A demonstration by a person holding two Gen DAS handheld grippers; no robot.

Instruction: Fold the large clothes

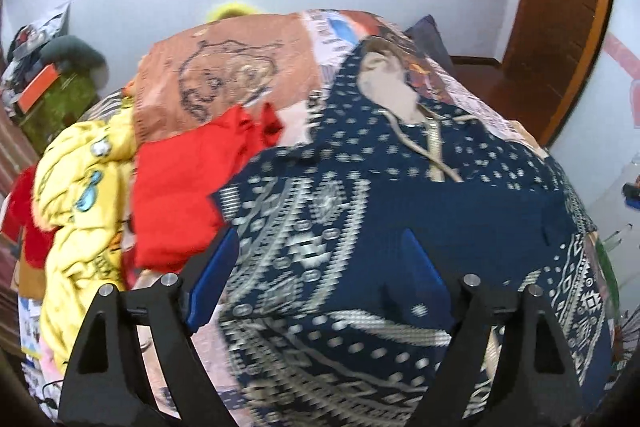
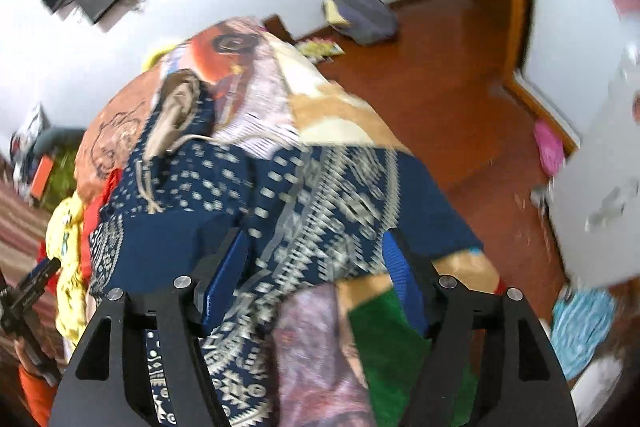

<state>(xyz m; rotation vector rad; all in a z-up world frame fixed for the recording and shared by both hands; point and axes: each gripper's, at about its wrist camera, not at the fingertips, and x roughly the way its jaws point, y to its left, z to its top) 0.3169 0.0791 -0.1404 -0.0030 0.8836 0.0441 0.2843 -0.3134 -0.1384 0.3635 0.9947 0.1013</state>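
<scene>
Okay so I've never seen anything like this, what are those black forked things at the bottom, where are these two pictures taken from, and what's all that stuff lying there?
Those black forks are hand-held grippers; a person carries one in each hand. Each picture comes from a camera mounted on one gripper, looking out along its two blue-padded fingers. The left gripper and the right gripper both stand open over a navy patterned hoodie spread on a printed bedcover. Neither holds anything. Beside the hoodie lie a red garment, a yellow garment and an orange-brown cloth.
</scene>
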